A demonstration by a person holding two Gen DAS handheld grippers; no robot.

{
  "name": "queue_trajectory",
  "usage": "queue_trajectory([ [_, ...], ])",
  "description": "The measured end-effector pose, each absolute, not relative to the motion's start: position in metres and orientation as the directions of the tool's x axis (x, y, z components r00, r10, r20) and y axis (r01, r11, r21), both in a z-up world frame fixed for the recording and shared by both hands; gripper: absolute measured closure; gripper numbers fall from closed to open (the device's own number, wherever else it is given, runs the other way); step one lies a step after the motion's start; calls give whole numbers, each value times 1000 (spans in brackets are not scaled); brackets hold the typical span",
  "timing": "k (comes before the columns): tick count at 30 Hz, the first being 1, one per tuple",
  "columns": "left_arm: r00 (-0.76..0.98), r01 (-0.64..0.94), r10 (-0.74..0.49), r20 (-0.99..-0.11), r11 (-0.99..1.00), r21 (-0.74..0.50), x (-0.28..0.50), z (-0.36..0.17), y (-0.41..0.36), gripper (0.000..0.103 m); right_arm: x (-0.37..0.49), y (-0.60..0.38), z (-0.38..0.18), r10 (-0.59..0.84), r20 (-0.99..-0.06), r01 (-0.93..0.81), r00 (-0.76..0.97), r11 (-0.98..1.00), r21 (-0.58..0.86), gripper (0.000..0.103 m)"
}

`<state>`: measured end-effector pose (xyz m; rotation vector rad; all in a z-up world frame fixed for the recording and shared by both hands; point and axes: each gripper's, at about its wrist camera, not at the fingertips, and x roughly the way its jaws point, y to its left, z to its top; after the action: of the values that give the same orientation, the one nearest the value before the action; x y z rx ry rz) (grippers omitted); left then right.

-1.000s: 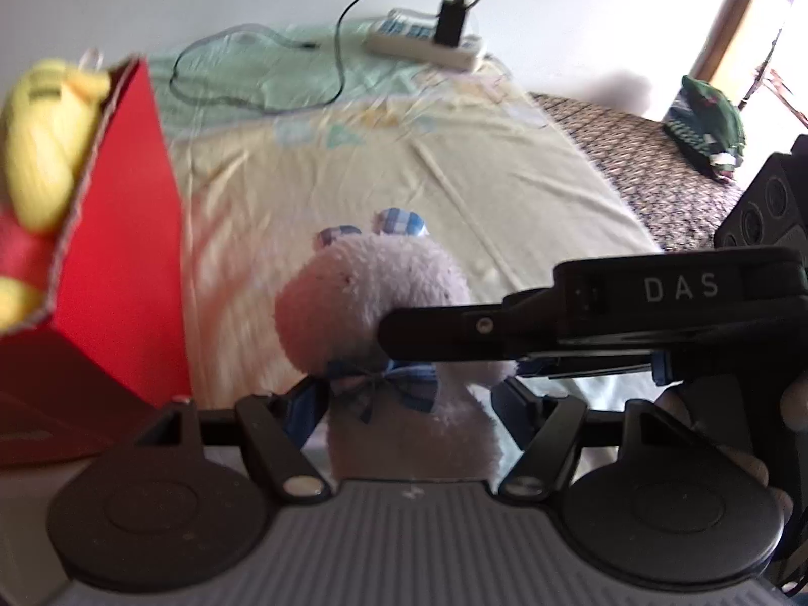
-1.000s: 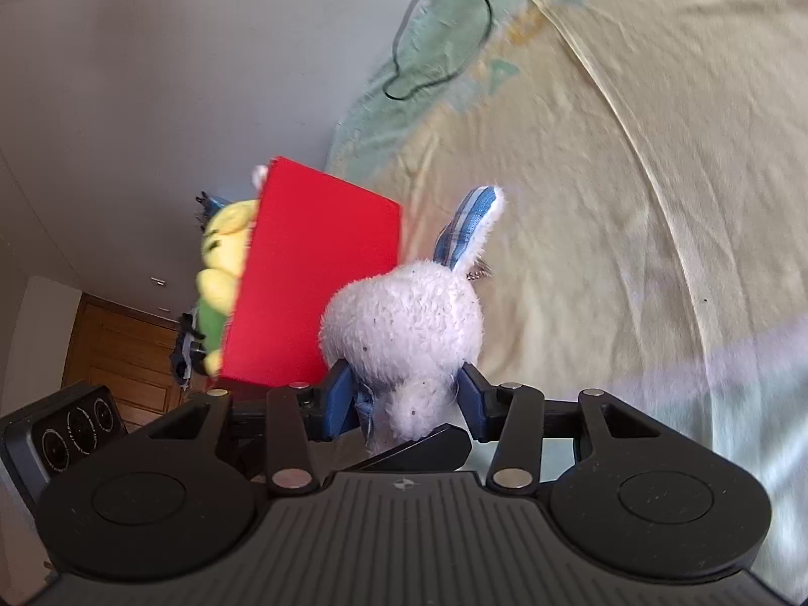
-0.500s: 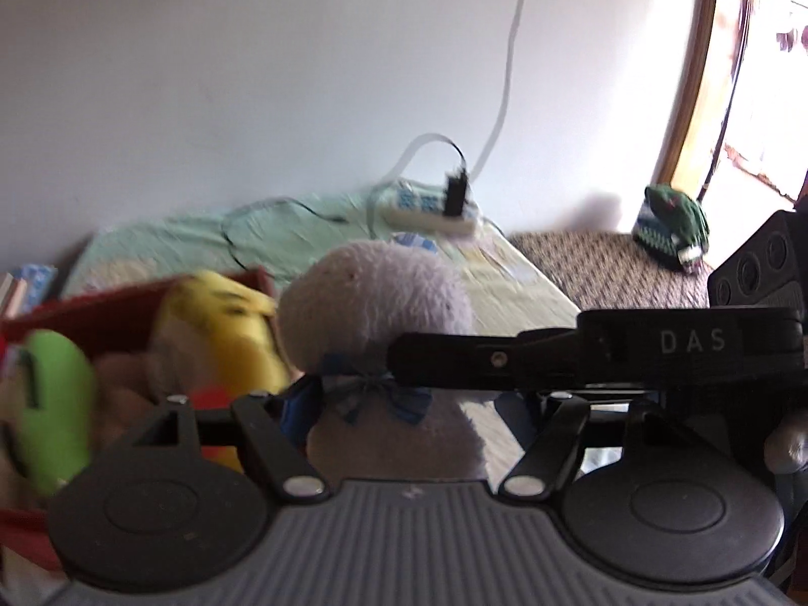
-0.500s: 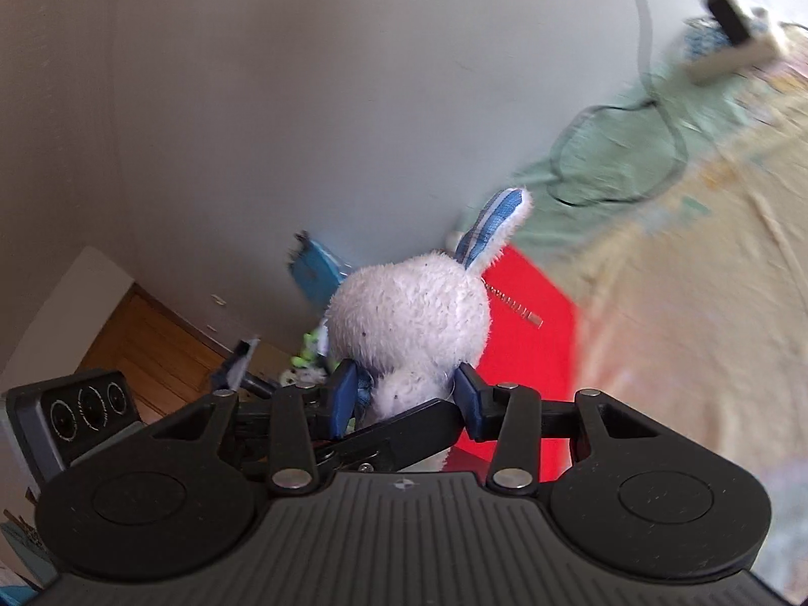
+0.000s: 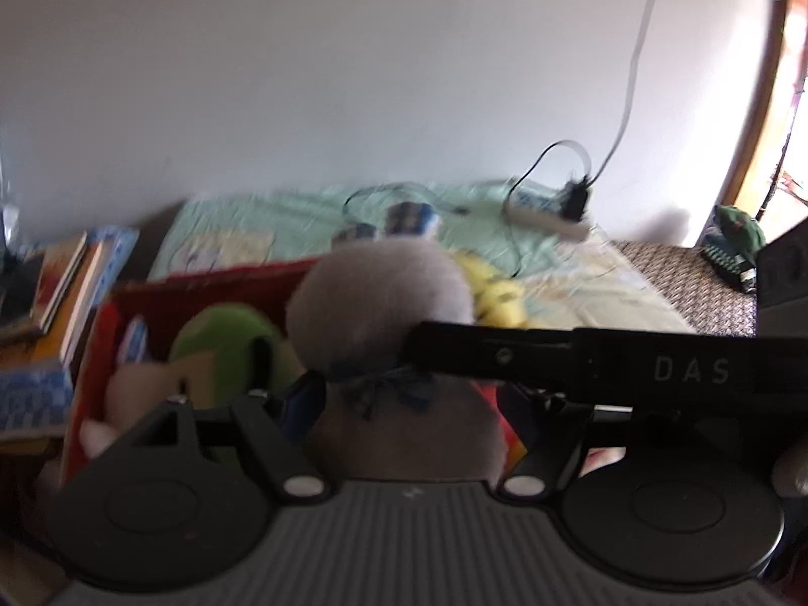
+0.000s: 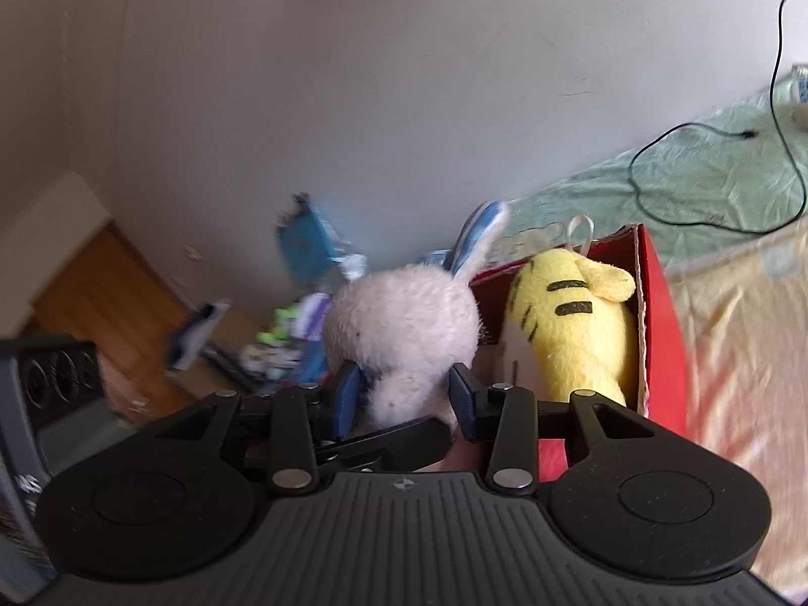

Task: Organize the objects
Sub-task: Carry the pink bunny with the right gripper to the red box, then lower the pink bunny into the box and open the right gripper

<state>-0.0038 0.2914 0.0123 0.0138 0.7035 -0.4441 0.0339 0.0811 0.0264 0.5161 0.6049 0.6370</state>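
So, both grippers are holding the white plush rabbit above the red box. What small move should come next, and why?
Probably lower the rabbit a little into the red box. Both the left gripper and the right gripper clamp it above the opening, beside the yellow plush and the green plush that already lie inside.

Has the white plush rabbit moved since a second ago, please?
Yes. The white plush rabbit, clamped by both hand-held grippers, rose off the bed sheet and now hangs over the red box, beside the yellow tiger plush.
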Motion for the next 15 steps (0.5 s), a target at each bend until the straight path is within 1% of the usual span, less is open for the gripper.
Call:
queue_trajectory([
  [2,650,387,-400,-646,906,-171,3,5,304,20,35,83,20,661,-374,-355,650,700,620,61],
  [5,629,412,-440,-640,888,-205,4,6,313,19,33,85,16,642,-391,-319,659,710,627,61],
  [9,621,442,-446,-645,878,-183,3,9,312,15,24,77,17,607,-394,-261,690,716,647,61],
  [11,618,449,-442,-650,877,-169,2,11,310,11,19,78,18,588,-392,-236,708,719,653,61],
  [15,603,445,-412,-683,884,-141,6,10,304,8,8,78,23,538,-415,-188,733,748,637,61],
])
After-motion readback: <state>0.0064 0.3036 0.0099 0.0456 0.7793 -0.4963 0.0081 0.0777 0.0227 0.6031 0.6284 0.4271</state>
